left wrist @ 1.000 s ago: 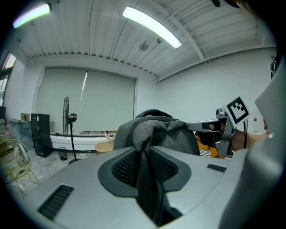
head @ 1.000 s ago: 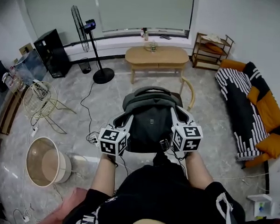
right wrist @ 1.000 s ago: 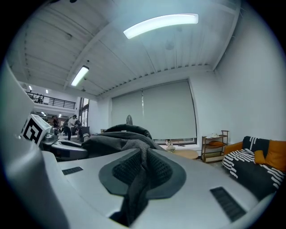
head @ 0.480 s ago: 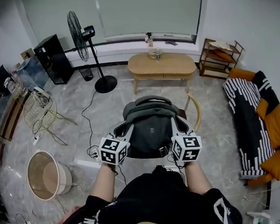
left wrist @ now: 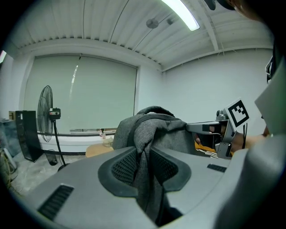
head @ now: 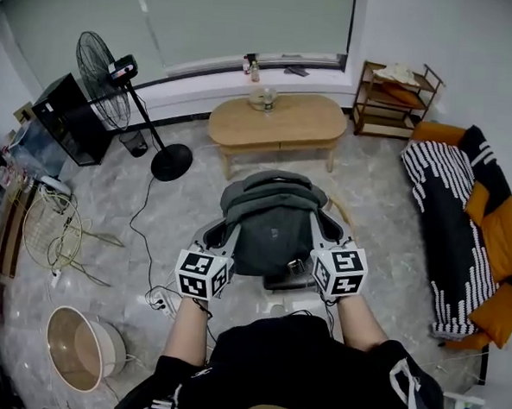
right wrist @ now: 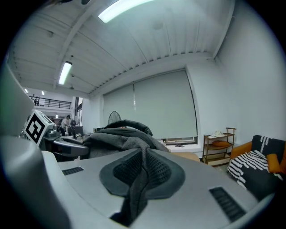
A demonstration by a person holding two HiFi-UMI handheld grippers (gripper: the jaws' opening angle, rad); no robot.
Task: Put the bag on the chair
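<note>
A grey backpack (head: 268, 222) hangs between both grippers in the head view, over a wooden chair. Only a curved strip of the chair (head: 342, 217) shows at the bag's right side. My left gripper (head: 228, 235) is shut on a fold of the bag's left side. In the left gripper view the fabric (left wrist: 152, 129) runs down between the left gripper's (left wrist: 142, 167) ribbed pads. My right gripper (head: 315, 231) holds the bag's right side, and its jaws are closing. In the right gripper view a strip of bag cloth (right wrist: 118, 134) is pinched between the right gripper's (right wrist: 142, 172) pads.
An oval wooden coffee table (head: 278, 123) stands just beyond the chair. A standing fan (head: 105, 60) and a black cabinet (head: 67, 119) are at the back left. At right is a sofa (head: 463, 212), with a shelf (head: 393, 91) behind it. A round basket (head: 78, 348) and cables lie at left.
Both grippers have carried the bag forward over the chair, whose curved back now shows far less. The grips look the same.
</note>
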